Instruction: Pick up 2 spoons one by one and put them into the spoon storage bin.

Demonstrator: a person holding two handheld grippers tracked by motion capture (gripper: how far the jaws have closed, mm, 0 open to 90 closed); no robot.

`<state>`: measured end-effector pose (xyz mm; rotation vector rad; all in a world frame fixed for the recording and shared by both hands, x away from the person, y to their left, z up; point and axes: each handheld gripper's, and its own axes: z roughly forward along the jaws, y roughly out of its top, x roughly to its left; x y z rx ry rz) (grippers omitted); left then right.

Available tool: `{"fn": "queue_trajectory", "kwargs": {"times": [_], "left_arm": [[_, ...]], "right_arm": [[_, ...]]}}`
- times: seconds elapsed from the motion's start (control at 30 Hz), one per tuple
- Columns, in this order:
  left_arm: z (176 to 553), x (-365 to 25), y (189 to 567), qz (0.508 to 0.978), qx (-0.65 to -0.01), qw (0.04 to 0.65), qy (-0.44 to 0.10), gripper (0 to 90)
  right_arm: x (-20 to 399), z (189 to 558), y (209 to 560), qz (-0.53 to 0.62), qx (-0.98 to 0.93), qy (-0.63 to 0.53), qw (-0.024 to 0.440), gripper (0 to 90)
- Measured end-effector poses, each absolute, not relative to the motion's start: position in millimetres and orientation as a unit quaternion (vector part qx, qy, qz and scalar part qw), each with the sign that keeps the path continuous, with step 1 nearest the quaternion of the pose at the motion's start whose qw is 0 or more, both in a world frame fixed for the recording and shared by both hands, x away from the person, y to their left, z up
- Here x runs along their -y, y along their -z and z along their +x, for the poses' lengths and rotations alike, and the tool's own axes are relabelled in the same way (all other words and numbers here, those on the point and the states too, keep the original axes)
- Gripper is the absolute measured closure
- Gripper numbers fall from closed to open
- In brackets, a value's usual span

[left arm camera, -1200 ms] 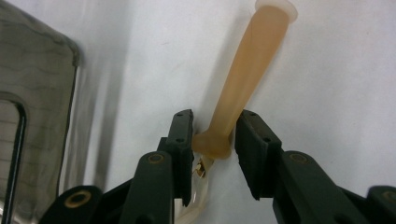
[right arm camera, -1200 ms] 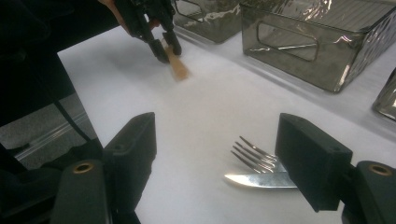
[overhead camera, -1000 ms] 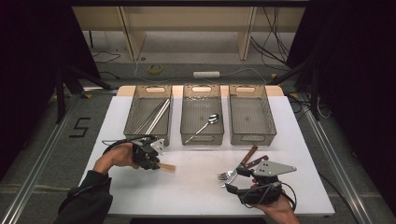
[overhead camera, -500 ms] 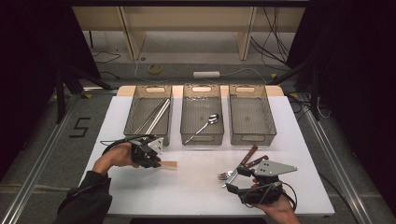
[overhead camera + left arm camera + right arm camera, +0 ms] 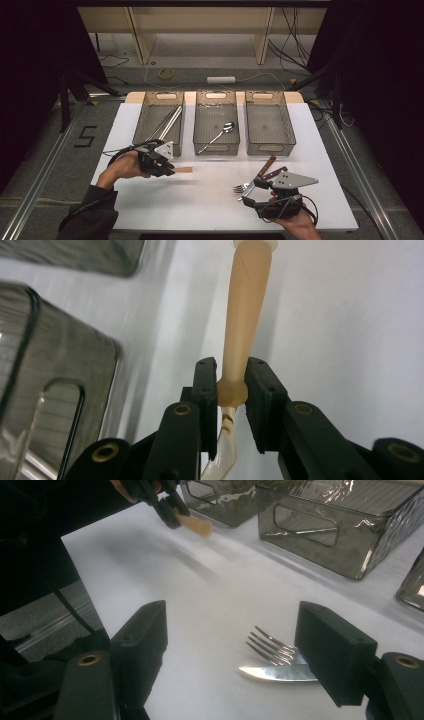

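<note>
Counter (image 5: 210, 200): white, carrying three bins along its far edge and loose cutlery near my right hand.
Left bin (image 5: 159, 123): smoked clear plastic, held long metal utensils lying slantwise.
Middle bin (image 5: 215, 122): held one spoon (image 5: 220, 133), bowl toward the far right.
Right bin (image 5: 266, 122): stood just beside the middle one.
My left gripper (image 5: 169, 168): hung above the counter in front of the left bin; its jaws had just been closing and were clamped on the wooden-handled utensil (image 5: 246, 325), which I held near one end, handle pointing away toward the counter's middle.
My right gripper (image 5: 235, 645): low over the counter's near right, jaws wide apart, gripping nothing.
Fork (image 5: 272, 649) and knife (image 5: 277, 672): lay on the counter between my right jaws, touching each other, brown handles toward the bins.
</note>
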<state>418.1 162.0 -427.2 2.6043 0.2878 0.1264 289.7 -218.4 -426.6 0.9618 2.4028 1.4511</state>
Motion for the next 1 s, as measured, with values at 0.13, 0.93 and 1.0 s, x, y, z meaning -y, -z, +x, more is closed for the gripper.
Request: {"fn": "queue_trajectory", "kwargs": {"times": [0.13, 0.93, 1.0], "left_arm": [[418.1, -154.9, 423.1, 0.95, -0.135, 0.278, -0.034, 75.5], [437.6, -128.0, 395.7, 0.871, -0.312, 0.375, -0.058, 75.5], [440.1, -122.3, 392.8, 0.867, -0.313, 0.382, -0.063, 75.5]], "right_arm": [[218.6, 289.5, 426.4, 0.323, -0.807, -0.487, 0.086, 30.2], [219.2, 291.5, 427.9, 0.328, -0.803, -0.489, 0.087, 30.2], [219.2, 291.8, 427.7, 0.33, -0.802, -0.49, 0.088, 30.1]]}}
